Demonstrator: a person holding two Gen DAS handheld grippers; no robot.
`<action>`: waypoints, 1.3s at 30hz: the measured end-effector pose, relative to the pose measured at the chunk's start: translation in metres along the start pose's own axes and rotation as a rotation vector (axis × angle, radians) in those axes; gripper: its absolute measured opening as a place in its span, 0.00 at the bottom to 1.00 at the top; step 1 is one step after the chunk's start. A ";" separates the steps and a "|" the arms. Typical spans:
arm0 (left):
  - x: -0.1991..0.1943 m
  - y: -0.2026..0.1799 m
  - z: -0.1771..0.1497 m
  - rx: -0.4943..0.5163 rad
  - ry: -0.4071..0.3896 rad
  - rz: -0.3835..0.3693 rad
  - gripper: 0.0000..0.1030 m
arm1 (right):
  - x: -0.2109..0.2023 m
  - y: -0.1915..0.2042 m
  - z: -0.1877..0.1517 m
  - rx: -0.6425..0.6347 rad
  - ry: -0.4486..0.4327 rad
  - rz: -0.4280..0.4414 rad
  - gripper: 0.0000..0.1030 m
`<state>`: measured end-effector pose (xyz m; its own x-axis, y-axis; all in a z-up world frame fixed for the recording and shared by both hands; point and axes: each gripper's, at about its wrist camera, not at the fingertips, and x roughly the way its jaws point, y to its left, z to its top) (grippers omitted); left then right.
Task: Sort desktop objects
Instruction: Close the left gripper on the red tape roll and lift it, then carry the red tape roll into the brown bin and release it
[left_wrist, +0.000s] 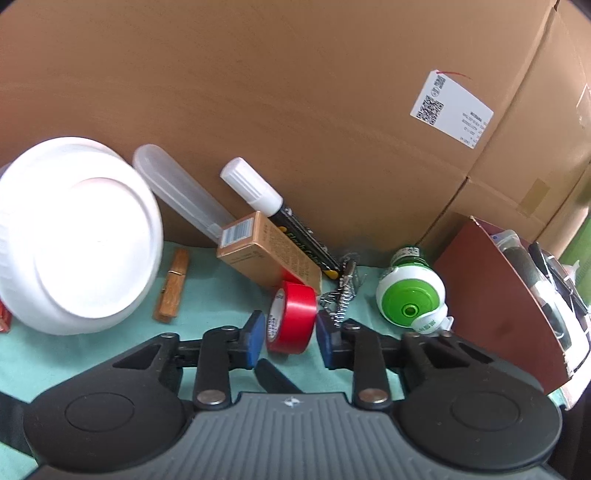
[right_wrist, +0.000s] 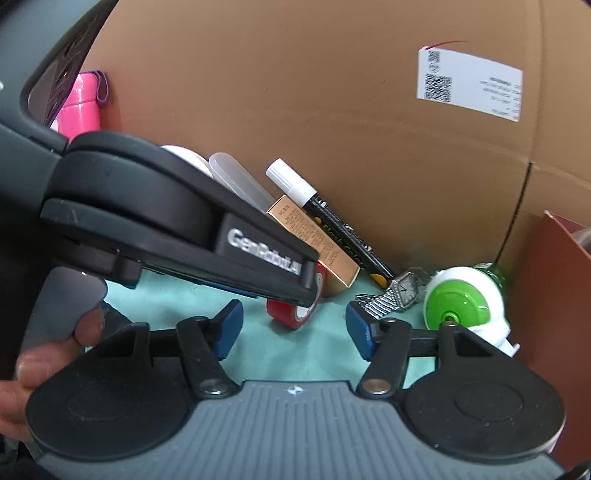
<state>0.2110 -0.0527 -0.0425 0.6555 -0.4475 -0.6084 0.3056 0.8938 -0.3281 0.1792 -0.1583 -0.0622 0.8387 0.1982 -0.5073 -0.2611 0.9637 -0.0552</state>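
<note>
While the left gripper (left_wrist: 290, 338) reaches over a pale green table cover (left_wrist: 207, 306), its two blue pads sit on either side of a roll of red tape (left_wrist: 291, 321) standing on edge; the pads look to be touching the roll's flat sides, so the jaws appear closed on it. From the right wrist view, the right gripper (right_wrist: 291, 328) hovers with its jaws partly open and nothing between the blue pads, only bare green cover. A person's fingers (right_wrist: 55, 354) curl at the lower left of that view.

Just beyond the tape lies a tan cardboard carton (left_wrist: 266, 251) with a barcode, and resting against it a black marker with a white cap (left_wrist: 273, 218). Right of the tape is a silver wristwatch with a metal band (right_wrist: 391, 295), then a green and white bottle (left_wrist: 410, 291) lying on its side. A dark red box (left_wrist: 509, 295) holding assorted items stands at the far right.

To the left lie a wooden clothespin (left_wrist: 171, 284), a clear plastic tube case (left_wrist: 181, 192) and an upturned white bowl (left_wrist: 74, 236). A large brown cardboard box (left_wrist: 295, 92) with a white shipping label (left_wrist: 450, 110) fills the background, beside a pink bottle (right_wrist: 79, 107).
</note>
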 end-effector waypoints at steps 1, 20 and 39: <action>0.001 0.000 0.000 0.004 0.003 -0.006 0.25 | 0.002 0.000 0.001 -0.001 0.006 0.000 0.55; -0.002 0.009 0.003 -0.054 0.028 -0.089 0.20 | 0.000 0.006 -0.003 -0.024 0.031 -0.019 0.18; -0.039 -0.089 -0.027 0.165 0.048 -0.186 0.20 | -0.100 -0.026 -0.033 0.115 -0.001 -0.192 0.17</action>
<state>0.1394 -0.1156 -0.0085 0.5450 -0.6019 -0.5836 0.5288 0.7870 -0.3178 0.0861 -0.2095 -0.0381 0.8680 0.0096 -0.4965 -0.0407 0.9978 -0.0518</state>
